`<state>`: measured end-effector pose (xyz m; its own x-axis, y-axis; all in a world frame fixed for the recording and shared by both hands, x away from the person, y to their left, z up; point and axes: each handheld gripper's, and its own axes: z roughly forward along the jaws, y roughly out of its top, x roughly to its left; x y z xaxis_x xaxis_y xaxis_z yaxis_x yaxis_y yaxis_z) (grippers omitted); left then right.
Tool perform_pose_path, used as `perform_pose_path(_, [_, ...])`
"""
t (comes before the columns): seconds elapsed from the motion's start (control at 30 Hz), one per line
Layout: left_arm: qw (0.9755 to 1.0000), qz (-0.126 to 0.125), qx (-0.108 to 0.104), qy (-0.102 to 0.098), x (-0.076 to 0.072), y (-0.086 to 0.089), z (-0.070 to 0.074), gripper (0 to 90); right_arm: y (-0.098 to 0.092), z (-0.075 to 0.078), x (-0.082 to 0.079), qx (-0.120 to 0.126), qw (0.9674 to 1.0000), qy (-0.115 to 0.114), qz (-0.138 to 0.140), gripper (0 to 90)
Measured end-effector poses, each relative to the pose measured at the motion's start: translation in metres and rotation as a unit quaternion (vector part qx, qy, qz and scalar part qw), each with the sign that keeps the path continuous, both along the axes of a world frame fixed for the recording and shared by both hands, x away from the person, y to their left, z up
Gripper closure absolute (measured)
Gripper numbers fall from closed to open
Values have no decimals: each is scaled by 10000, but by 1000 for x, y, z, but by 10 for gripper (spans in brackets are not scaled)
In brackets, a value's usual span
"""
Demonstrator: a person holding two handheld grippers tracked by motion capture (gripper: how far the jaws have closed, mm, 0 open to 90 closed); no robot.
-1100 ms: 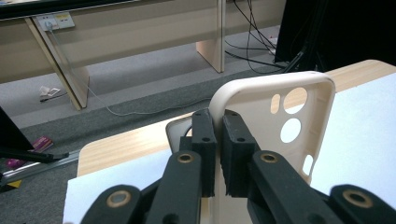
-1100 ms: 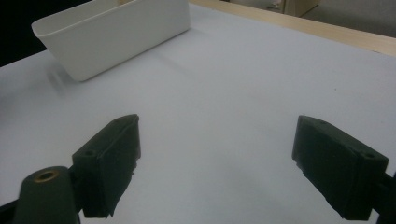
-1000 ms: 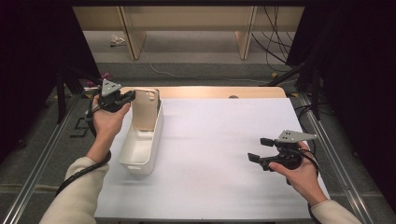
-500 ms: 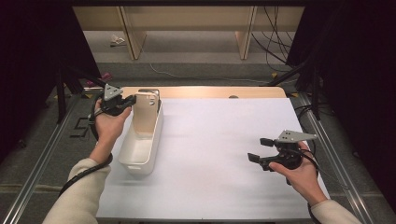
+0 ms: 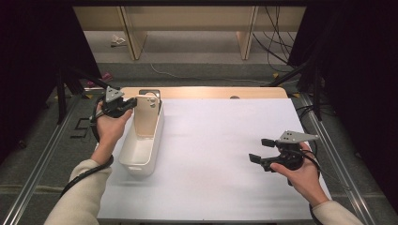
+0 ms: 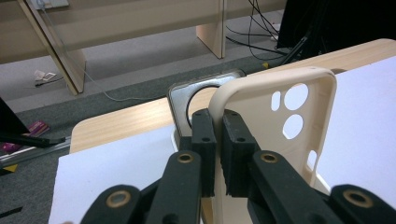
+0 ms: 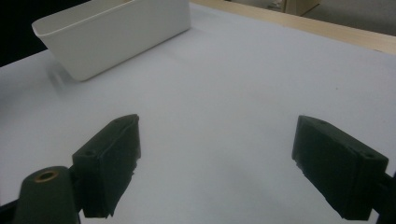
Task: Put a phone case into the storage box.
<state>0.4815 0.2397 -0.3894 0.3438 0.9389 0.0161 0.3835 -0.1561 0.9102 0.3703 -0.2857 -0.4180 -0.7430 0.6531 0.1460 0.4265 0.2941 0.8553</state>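
Observation:
A beige phone case [image 5: 146, 117] stands upright over the far end of a white bin [image 5: 141, 161] at the table's left. My left gripper [image 5: 133, 104] is shut on the case's left edge. The left gripper view shows the two jaws pressed together on that rim [image 6: 218, 135], with the case's [image 6: 266, 126] open inside and camera holes facing the camera. Over the white sheet at the right, my right gripper [image 5: 261, 150] hangs open with nothing in it. In its own view the jaws [image 7: 233, 158] stand wide apart, and the bin [image 7: 116, 32] lies farther off.
A white sheet [image 5: 225, 140] covers most of the wooden table [image 5: 211, 92]. A grey metal plate with a round opening [image 5: 149, 93] [image 6: 180, 100] sits in the table's far edge, just behind the case. Beyond the table are floor, cables and wooden legs.
My left gripper has sunk a little, bringing the phone case lower into the bin. The right gripper has stayed where it was, still open.

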Motion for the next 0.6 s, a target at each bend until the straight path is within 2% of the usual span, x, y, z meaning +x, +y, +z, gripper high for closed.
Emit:
perform_pose_path(0.3, [10000, -12, 58, 75, 2, 1, -5, 839, 0, 0, 0, 1, 10000, -22, 1, 162])
perform_pose_path(0.6, [9993, 2, 364, 84, 10, 1, -6, 778, 0, 0, 0, 9, 10000, -20, 1, 162])
